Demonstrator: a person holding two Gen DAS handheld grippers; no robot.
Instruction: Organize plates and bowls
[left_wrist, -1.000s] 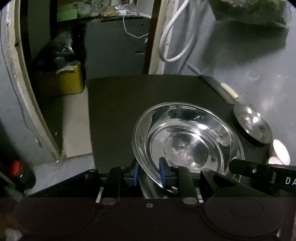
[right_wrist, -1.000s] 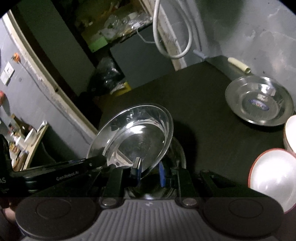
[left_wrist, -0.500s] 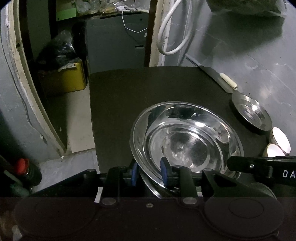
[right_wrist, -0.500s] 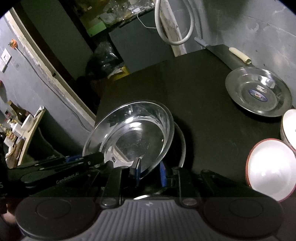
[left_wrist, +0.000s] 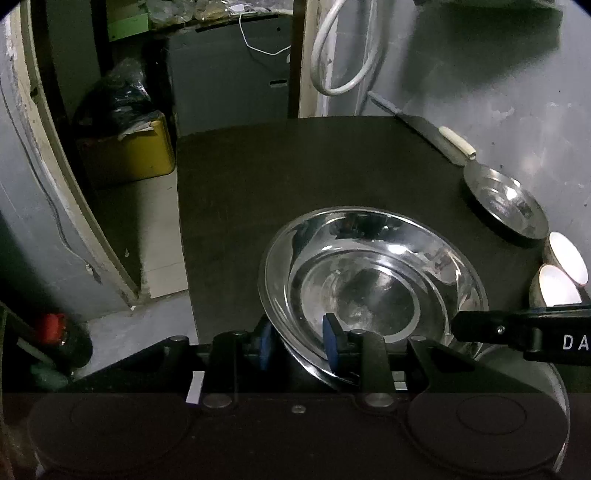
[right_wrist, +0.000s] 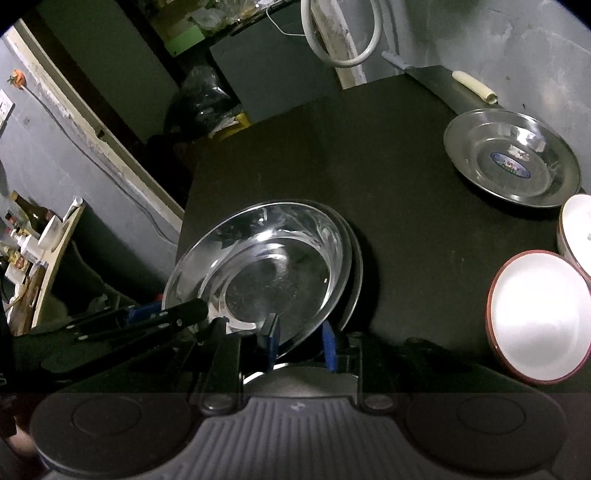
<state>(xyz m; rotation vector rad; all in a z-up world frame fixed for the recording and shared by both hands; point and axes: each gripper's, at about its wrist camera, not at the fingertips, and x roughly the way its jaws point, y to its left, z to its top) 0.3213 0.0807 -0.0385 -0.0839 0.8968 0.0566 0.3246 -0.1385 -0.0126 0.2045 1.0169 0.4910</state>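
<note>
Progress: a steel plate (right_wrist: 266, 266) lay nested on a second steel plate (right_wrist: 355, 273) at the 6 o'clock edge of the dark surface (right_wrist: 388, 184); I judged this stack nearly set down.
Left tongs (left_wrist: 299, 341): jaws opening, straddling the top plate's near rim; the pads appeared clear of the metal.
Right tongs (right_wrist: 301, 345): jaws opening, the same rim between them, seemingly loose.
Left to do: a lone steel plate (right_wrist: 511, 158) at 2 o'clock and two white bowls (right_wrist: 539, 317) at 3 o'clock stood apart, unstacked.
Count, plates: three steel, two stacked, one separate.
Count, bowls: two, red-rimmed, touching or nearly so.
Other: a pale-handled utensil (right_wrist: 474, 86) at 1 o'clock.
</note>
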